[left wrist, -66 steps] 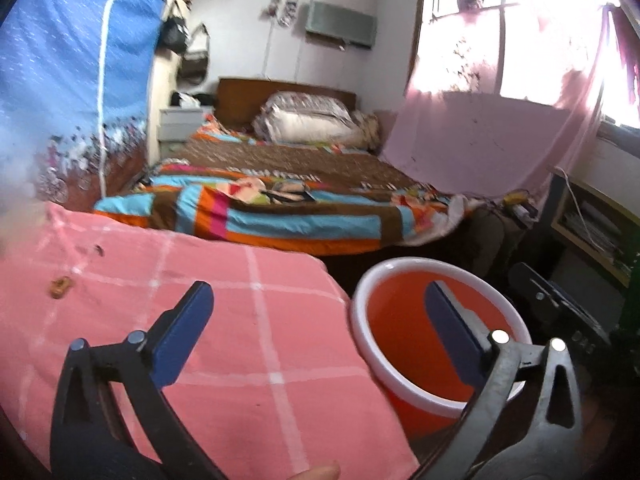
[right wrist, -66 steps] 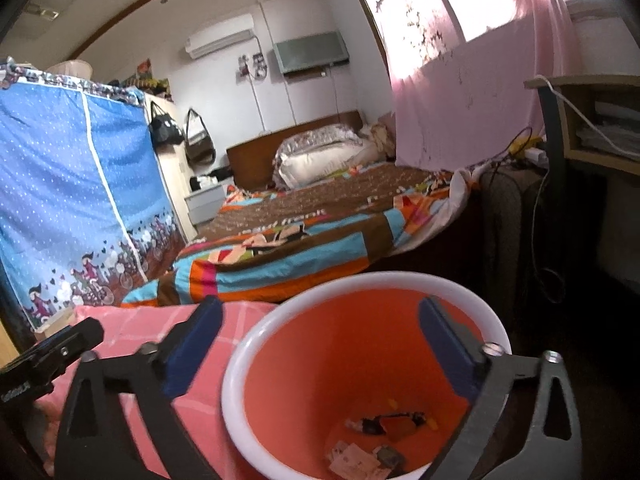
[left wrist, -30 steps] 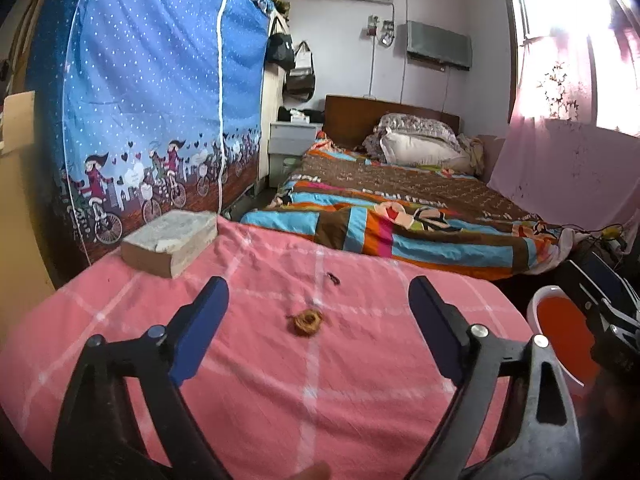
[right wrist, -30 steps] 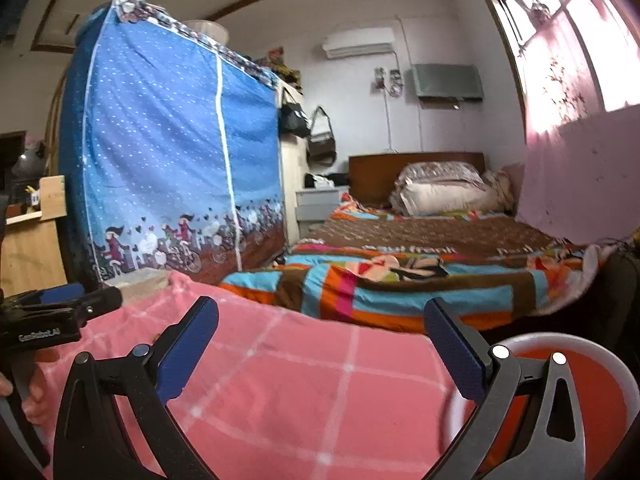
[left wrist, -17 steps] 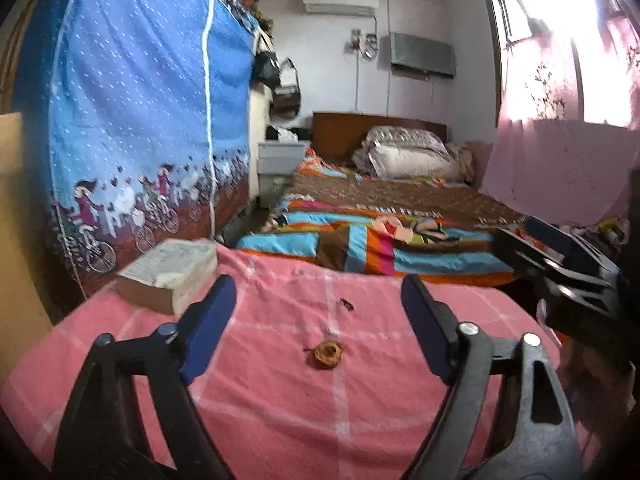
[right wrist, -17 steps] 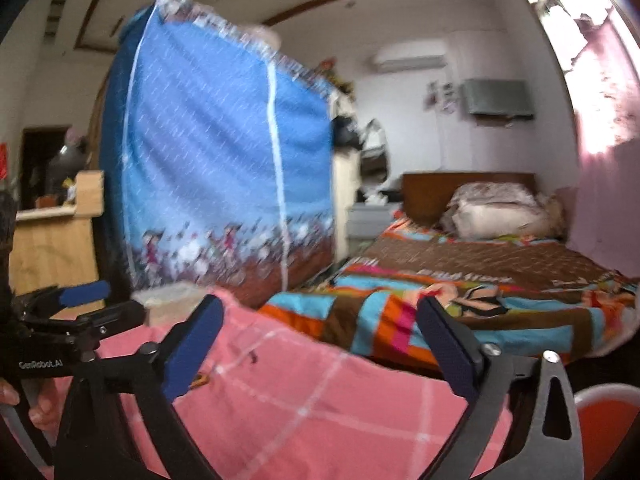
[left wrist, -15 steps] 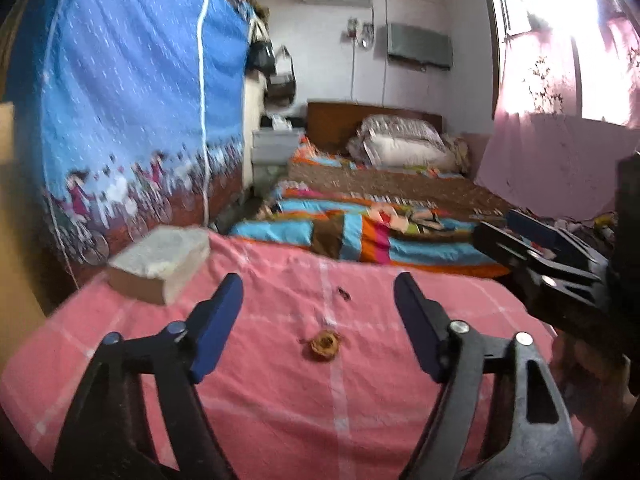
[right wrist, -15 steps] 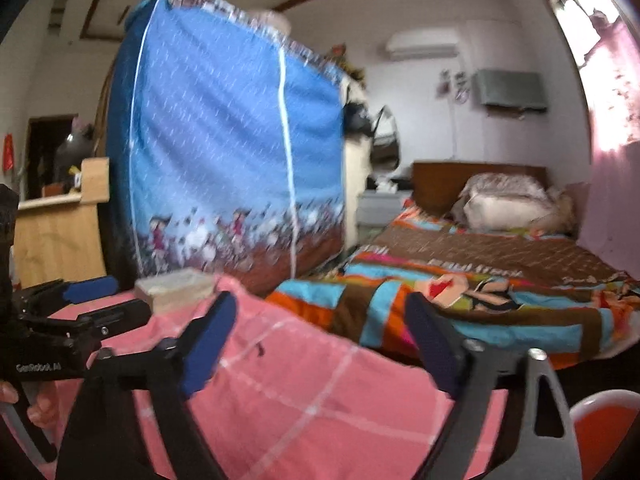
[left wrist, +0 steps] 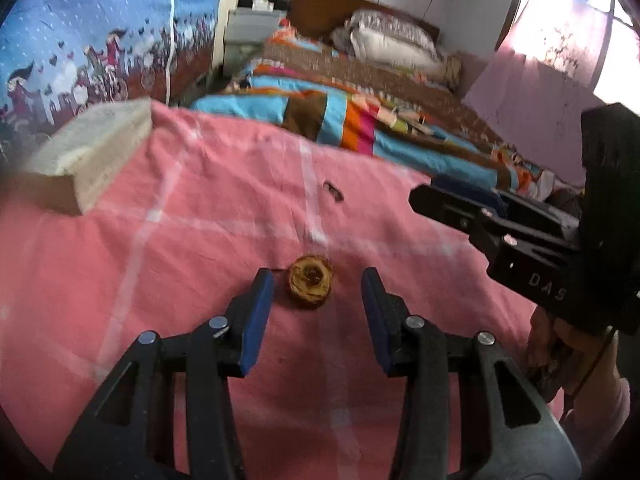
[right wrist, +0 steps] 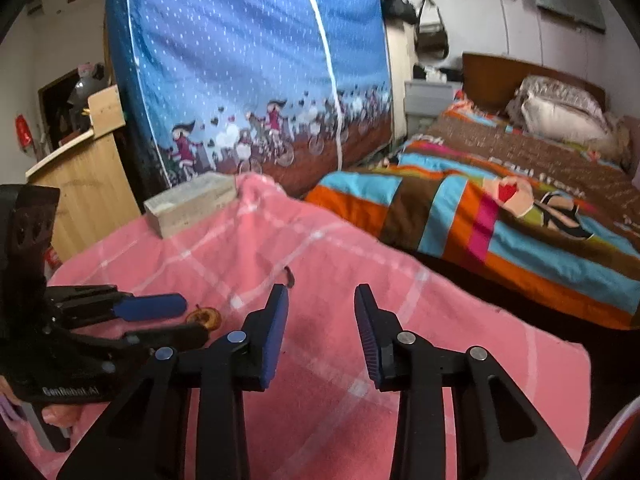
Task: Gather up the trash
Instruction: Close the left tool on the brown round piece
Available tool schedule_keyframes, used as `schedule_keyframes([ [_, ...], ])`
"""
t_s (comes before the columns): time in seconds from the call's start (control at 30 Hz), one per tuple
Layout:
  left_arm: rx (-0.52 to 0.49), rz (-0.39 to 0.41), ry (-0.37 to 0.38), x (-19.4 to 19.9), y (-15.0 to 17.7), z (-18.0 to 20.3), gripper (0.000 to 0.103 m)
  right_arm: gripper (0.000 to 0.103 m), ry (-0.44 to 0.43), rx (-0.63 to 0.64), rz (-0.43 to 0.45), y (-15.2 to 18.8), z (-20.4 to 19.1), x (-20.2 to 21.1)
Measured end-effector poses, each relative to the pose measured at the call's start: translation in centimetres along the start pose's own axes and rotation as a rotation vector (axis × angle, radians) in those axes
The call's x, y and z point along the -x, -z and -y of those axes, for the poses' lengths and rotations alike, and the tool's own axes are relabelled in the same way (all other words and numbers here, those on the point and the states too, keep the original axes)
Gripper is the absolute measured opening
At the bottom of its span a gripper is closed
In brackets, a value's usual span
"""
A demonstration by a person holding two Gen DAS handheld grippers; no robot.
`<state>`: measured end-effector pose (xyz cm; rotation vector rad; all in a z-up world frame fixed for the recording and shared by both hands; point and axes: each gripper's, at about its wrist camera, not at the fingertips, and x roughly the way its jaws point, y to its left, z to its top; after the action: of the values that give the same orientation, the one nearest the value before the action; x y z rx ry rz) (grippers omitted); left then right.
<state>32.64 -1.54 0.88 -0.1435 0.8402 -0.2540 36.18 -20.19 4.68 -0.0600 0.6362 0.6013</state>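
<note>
A round brown piece of trash (left wrist: 310, 286) lies on the pink checked cloth (left wrist: 180, 280). My left gripper (left wrist: 316, 294) reaches down over it with its jaws closing; the trash sits between the blue fingertips, and neither pad touches it. A small dark scrap (left wrist: 334, 192) lies farther along the cloth. My right gripper (right wrist: 320, 296) hovers low over the cloth, jaws closing on nothing, with the dark scrap (right wrist: 289, 276) just beyond its left fingertip. In the right wrist view the left gripper (right wrist: 196, 319) straddles the brown trash (right wrist: 206, 317).
A thick pale book (left wrist: 88, 148) lies at the cloth's far left corner. Behind it hangs a blue printed wardrobe cover (right wrist: 248, 80). A bed with a striped quilt (right wrist: 500, 208) borders the far edge. The red bin's rim (right wrist: 624, 432) shows at the lower right.
Both grippers tipped down toward the cloth and their jaws narrowed. The left one closed in around the brown trash. The right one swung left, away from the red bin.
</note>
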Motion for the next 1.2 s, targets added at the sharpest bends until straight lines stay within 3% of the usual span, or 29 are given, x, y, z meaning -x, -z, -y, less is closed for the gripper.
schedule_keyframes([
  [0.07,-0.009,-0.002,-0.016,-0.1,-0.1,0.2,0.044,0.031,-0.004,-0.002,-0.031,-0.1,0.0,-0.6],
  [0.13,-0.012,-0.004,-0.027,-0.1,-0.1,0.3,0.031,0.031,-0.017,-0.002,-0.060,-0.3,0.1,-1.4],
  [0.17,-0.007,-0.008,-0.035,-0.2,-0.1,0.2,0.030,0.031,-0.021,-0.001,-0.067,-0.4,0.0,-1.6],
  [0.47,0.130,0.046,-0.019,1.0,0.0,-2.8,0.029,0.029,-0.033,0.063,-0.145,-1.2,-1.3,-4.5],
  [0.73,0.158,0.055,-0.014,0.9,-0.2,-3.2,0.029,0.010,-0.044,0.074,-0.194,-1.7,-1.6,-6.6],
  [0.8,0.161,0.057,-0.012,0.8,-0.3,-3.3,0.029,0.006,-0.056,0.071,-0.187,-1.6,-1.6,-6.4],
  [1.2,0.178,0.110,-0.033,1.8,-0.1,-3.8,0.029,0.005,-0.023,0.090,-0.095,-1.8,-2.0,-4.6],
])
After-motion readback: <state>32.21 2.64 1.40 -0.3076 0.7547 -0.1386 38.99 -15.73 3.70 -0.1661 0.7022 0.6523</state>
